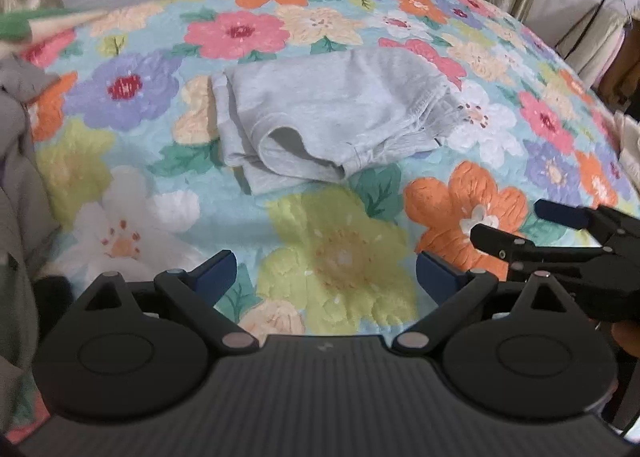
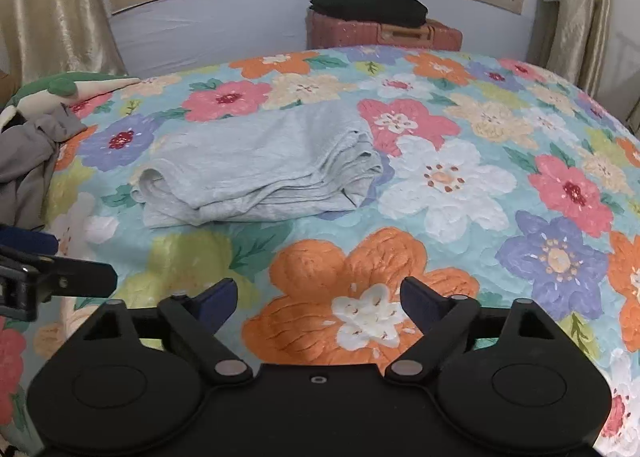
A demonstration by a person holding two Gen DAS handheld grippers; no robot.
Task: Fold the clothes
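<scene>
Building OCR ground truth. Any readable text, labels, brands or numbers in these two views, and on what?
None readable.
Grey folded garment: no print or tag visible.
Floral bedspread: pattern only.
Reddish suitcase: no legible label.
Left tool body: small mark, too small to read.

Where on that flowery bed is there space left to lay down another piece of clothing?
Free: the bedspread right of the folded grey garment, and the strip between it and the open grippers. Crowded: the left edge, with a heap of grey clothes.
</scene>
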